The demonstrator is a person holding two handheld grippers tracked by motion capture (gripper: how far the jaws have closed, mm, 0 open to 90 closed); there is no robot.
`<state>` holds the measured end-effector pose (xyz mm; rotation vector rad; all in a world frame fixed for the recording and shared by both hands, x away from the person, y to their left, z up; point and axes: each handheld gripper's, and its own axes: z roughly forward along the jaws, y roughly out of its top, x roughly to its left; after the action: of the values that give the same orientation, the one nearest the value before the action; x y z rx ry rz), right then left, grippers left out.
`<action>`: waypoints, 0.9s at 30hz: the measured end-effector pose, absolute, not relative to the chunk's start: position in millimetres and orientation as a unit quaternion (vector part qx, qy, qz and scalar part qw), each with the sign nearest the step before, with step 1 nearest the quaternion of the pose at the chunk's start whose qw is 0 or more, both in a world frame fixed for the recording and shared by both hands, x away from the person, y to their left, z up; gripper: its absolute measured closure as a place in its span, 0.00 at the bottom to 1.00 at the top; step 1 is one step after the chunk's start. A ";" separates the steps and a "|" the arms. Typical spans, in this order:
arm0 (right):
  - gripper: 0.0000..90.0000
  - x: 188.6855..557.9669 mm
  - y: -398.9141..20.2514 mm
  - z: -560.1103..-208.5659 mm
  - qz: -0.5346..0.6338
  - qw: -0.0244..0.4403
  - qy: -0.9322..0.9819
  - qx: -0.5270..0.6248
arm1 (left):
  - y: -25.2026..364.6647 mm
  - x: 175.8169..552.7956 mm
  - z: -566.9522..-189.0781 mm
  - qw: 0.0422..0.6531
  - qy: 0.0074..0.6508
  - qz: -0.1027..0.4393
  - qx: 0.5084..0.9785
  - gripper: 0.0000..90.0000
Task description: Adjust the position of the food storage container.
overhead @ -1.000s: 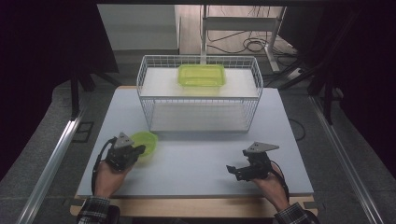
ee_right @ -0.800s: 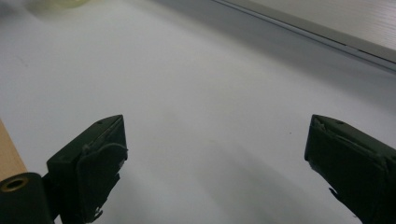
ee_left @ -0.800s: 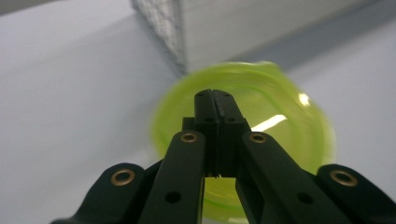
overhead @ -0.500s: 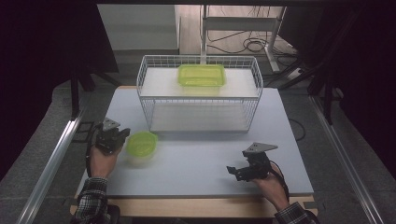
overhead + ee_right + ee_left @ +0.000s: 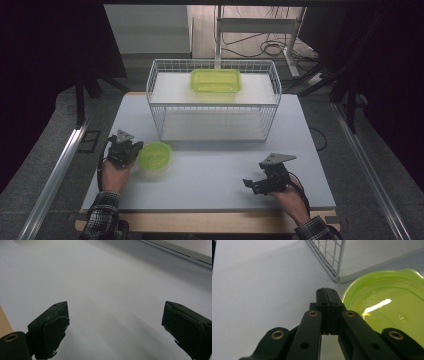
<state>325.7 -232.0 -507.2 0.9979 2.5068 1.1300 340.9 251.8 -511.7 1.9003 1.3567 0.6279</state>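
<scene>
high view: my left gripper (image 5: 131, 149) sat at the table's left side, just beside the green round bowl (image 5: 154, 155) and at its left rim; whether it touched the rim i could not tell from up there. the bowl stood on the white table (image 5: 210, 175), just in front of the wire basket (image 5: 212, 102). a green rectangular container (image 5: 215, 80) lay on the basket's top shelf. my right gripper (image 5: 256, 184) rested well apart, low on the table's right side, near nothing.

left gripper view: my jaws were clenched together, pads meeting, nothing between them. the bowl's rim (image 5: 372, 282) curved just right of the tips, the basket's corner (image 5: 335, 277) just beyond. risk as i judged it: shut tongs could only nudge, not grip. a sideways push on that thin plastic rim might slide the light bowl off toward the basket's wires or tip it. i would have had to open before closing on the rim, and a shallow bite on slick plastic could slip.

right gripper view: my jaws stood released, wide apart, with bare table (image 5: 112, 290) between them. too far off to steady the bowl if it skated.
</scene>
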 end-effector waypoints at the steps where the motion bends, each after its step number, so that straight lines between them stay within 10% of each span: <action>1: 0.08 325.6 -231.8 -507.4 0.384 0.107 0.852 0.339 | 250.8 340.4 -511.6 0.355 0.524 0.241 0.736 1.00; 27: 0.08 326.1 -230.3 -510.8 0.376 0.100 0.857 0.338 | 193.8 326.7 -508.1 0.374 0.486 0.208 0.763 1.00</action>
<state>326.1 -230.3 -510.8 1.0002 2.5325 1.1111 326.7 193.8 -508.1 1.9532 1.2438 0.5315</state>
